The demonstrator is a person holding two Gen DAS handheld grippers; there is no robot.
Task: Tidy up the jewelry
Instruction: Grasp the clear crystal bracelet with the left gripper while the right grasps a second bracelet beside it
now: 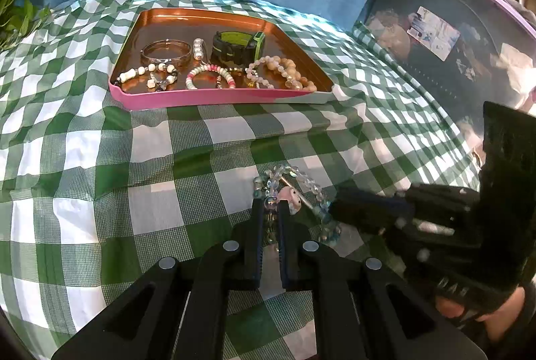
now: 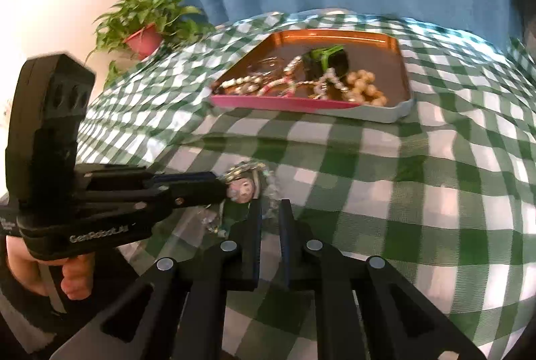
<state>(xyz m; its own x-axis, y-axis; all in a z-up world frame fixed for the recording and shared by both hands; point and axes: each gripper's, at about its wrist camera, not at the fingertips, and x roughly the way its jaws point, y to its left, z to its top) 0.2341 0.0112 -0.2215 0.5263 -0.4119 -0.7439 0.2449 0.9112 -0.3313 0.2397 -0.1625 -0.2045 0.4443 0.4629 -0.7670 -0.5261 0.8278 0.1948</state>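
Holding clear bead bracelet (image 1: 303, 189) between closed left gripper (image 1: 270, 209) jaws, just ahead of right gripper (image 2: 270, 209), nearly closed, grip unclear. Best lifted gently, carried forward to tray (image 1: 214, 97), avoiding snagged strand.

We see bright daylight on the checked tablecloth (image 1: 100, 159), with glare off the copper tray floor (image 1: 187, 25). Both fisheye views bend hard at the dark rims. The right wrist view is motion-blurred, smearing the potted plant (image 2: 147, 21); the white wall far left blows out.
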